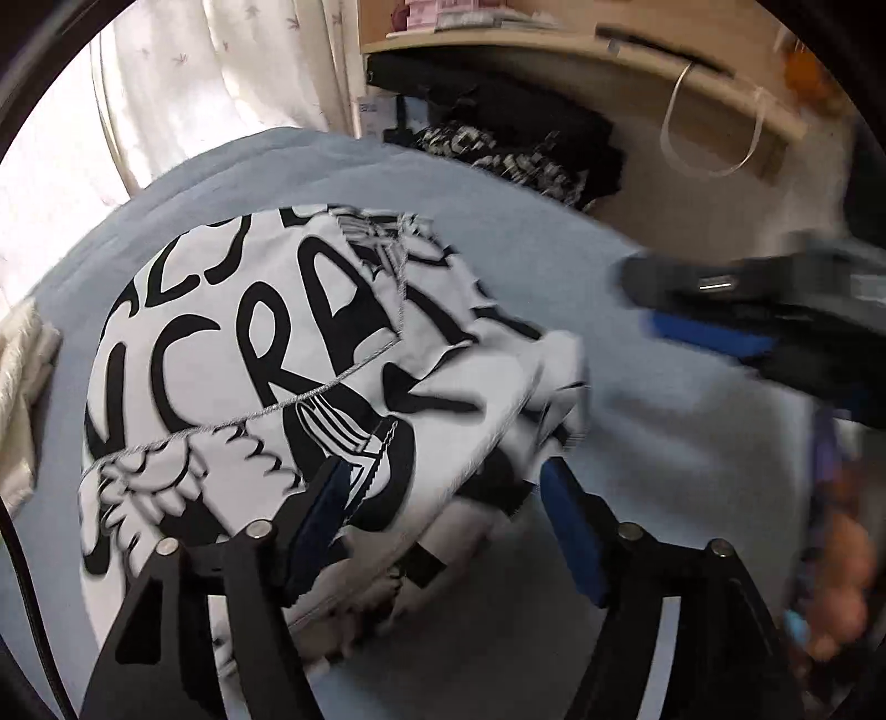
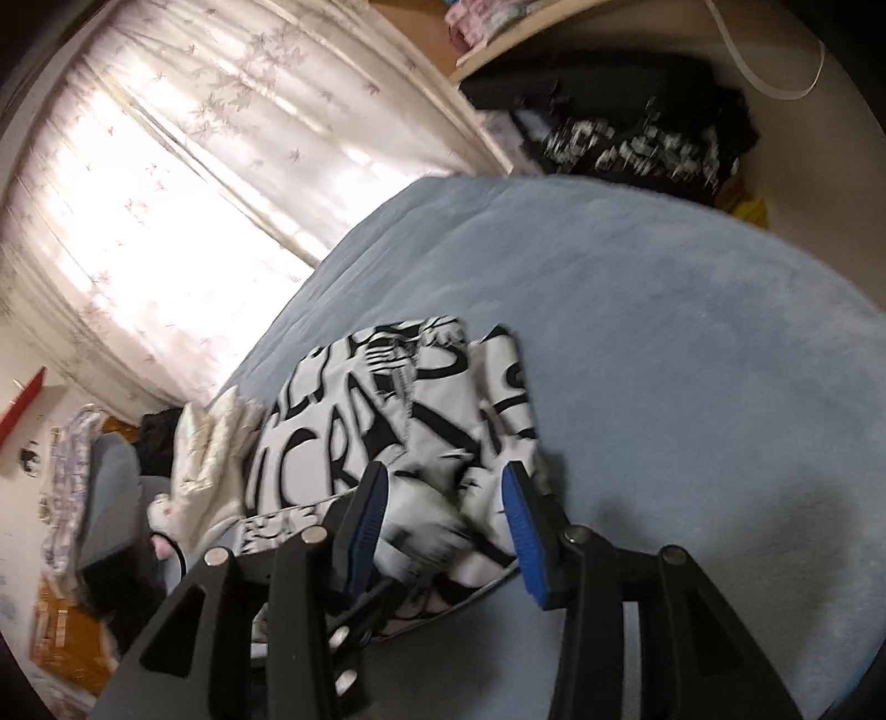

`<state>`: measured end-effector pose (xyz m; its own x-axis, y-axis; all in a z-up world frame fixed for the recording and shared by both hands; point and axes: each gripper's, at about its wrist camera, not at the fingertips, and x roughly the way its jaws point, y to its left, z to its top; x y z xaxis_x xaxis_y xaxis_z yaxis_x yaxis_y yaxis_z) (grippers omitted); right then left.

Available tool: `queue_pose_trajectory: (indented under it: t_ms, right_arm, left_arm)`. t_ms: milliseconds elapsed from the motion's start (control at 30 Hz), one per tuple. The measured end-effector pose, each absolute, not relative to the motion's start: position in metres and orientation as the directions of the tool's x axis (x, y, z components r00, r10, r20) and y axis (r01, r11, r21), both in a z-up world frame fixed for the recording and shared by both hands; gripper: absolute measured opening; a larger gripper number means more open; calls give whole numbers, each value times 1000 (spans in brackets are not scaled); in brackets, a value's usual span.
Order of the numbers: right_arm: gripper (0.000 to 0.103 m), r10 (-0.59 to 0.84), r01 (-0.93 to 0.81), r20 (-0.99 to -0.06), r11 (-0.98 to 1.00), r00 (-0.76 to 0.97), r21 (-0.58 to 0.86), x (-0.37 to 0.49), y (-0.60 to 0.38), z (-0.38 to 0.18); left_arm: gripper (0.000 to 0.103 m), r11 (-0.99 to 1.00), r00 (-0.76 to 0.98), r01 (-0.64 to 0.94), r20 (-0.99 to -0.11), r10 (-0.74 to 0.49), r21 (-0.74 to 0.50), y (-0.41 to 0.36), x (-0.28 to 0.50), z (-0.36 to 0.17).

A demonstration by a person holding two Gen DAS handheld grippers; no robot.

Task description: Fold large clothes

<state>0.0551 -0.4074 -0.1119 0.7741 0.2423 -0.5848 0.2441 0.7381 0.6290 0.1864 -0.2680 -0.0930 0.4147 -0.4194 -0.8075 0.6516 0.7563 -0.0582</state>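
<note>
A white garment with big black lettering (image 1: 266,360) lies bunched and partly folded on the light blue bed cover (image 1: 637,443). My left gripper (image 1: 443,498) is open just above its near edge, with cloth below the gap between the blue pads. My right gripper (image 2: 443,504) is open over the same garment (image 2: 398,410), fingers apart on either side of a crumpled fold. The right gripper also shows in the left wrist view (image 1: 720,310), blurred, above the bare bed cover to the right of the garment.
A black printed garment (image 2: 637,138) lies at the far edge of the bed under a wooden shelf (image 1: 554,50). A cream cloth (image 2: 205,459) lies left of the white garment. Curtains (image 2: 166,194) hang along the left side. Clutter lies on the floor at left.
</note>
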Motion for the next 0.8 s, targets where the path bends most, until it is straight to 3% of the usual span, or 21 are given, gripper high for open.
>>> queue_pose_trajectory:
  t_ms: [100, 267, 333, 433, 733, 767, 800]
  right_arm:
    - [47, 330, 225, -572, 687, 751, 691, 69, -412, -116]
    - [49, 432, 247, -617, 650, 658, 719, 109, -414, -138]
    - [49, 469, 266, -646, 645, 602, 716, 126, -410, -152]
    - [49, 531, 263, -651, 629, 543, 732, 144, -404, -168]
    - [49, 570, 252, -686, 657, 451, 711, 191, -386, -191]
    - [43, 563, 231, -690, 673, 455, 702, 192, -382, -189]
    - [15, 537, 204, -704, 709, 464, 675, 193, -377, -186]
  left_arm:
    - [71, 757, 431, 647, -775, -463, -92, -237, 177, -68]
    - [69, 836, 505, 540, -758, -412, -95, -169, 199, -51]
    - [52, 873, 513, 478, -774, -371, -101, -142, 216, -56]
    - [40, 896, 482, 413, -796, -365, -161, -112, 241, -69]
    - [38, 891, 440, 377, -797, -414, -254, -102, 279, -106]
    - [39, 891, 441, 376, -797, -412, -253, -103, 280, -108]
    - [39, 893, 442, 376, -799, -407, -247, -106, 279, -108]
